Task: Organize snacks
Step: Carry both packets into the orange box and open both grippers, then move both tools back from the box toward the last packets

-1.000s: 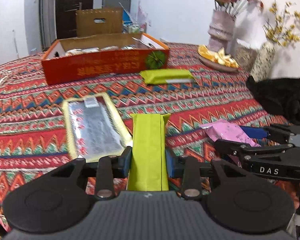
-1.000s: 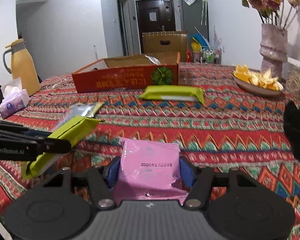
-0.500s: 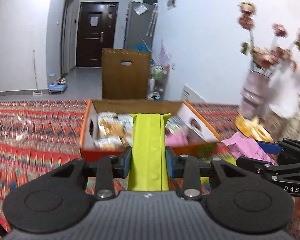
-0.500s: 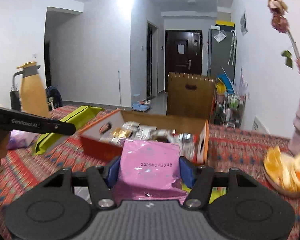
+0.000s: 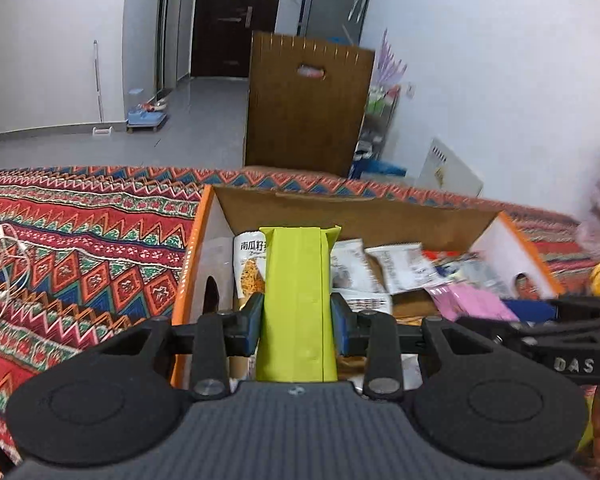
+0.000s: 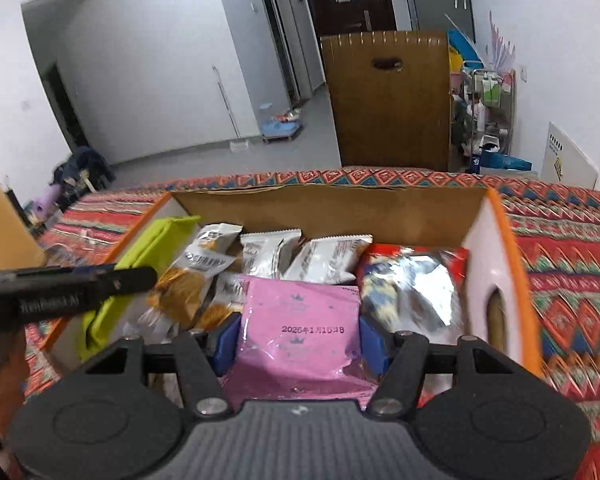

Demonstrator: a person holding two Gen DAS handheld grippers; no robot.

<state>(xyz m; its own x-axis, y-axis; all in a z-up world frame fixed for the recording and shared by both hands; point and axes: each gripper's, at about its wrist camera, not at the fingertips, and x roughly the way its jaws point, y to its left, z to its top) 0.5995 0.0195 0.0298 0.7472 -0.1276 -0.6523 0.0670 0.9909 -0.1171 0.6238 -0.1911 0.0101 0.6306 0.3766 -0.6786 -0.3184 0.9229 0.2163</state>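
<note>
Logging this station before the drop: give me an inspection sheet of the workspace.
Surface: patterned tablecloth.
Job's things: open orange box holding snack packets; green packet; pink packet.
Clutter: nothing seen beyond the cable.
Grippers: left claw shut on green packet, right claw shut on pink packet, both over the box.
Cables: white cord on the cloth.
Surroundings: brown cardboard panel, dark door.
</note>
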